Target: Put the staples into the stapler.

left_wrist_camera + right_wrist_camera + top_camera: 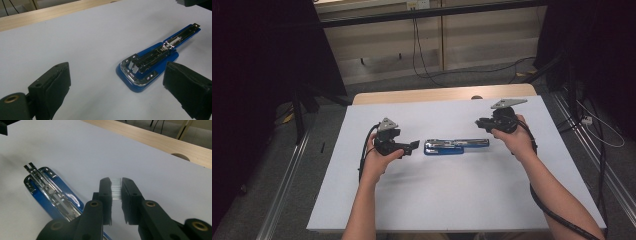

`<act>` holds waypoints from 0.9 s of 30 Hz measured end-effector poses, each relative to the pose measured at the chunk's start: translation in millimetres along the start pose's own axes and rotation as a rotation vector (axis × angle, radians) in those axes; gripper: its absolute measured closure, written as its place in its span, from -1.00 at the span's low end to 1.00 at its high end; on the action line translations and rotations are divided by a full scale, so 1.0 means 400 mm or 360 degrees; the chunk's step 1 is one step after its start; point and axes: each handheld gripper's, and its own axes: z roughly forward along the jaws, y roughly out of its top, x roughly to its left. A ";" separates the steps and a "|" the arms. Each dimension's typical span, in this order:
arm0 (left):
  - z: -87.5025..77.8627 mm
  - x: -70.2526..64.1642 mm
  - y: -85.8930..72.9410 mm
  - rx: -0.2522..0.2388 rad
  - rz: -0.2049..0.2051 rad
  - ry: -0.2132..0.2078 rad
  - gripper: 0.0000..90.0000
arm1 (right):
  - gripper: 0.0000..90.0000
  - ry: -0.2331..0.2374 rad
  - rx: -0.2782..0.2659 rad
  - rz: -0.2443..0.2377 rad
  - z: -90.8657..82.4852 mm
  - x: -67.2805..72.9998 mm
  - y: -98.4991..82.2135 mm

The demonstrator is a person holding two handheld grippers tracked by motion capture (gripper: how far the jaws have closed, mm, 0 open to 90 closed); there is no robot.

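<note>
Two forearms reach in from the near edge of the white desk, the left tongs gaping empty just beside an opened blue stapler lying mid-desk, the right tongs raised past its far end, pinching a strip of staples.

- My left gripper: black, wide padded jaws, grey three-cornered plate on top.
- My right gripper: black, brass-ringed screw holes, trailing black cable.
- My forearms are bare.
</note>
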 end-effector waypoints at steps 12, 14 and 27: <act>-0.002 0.000 -0.007 0.0003 -0.0021 -0.0009 -0.83 | 0.76 0.0116 -0.0022 -0.0063 0.016 0.025 0.014; -0.002 -0.001 -0.007 0.0006 -0.0018 -0.0009 -0.83 | 0.76 0.0144 -0.0024 -0.0081 0.021 0.030 0.017; -0.010 0.001 -0.013 0.0003 -0.0034 -0.0021 -0.85 | 0.76 0.0274 -0.0012 -0.0164 0.060 0.065 0.029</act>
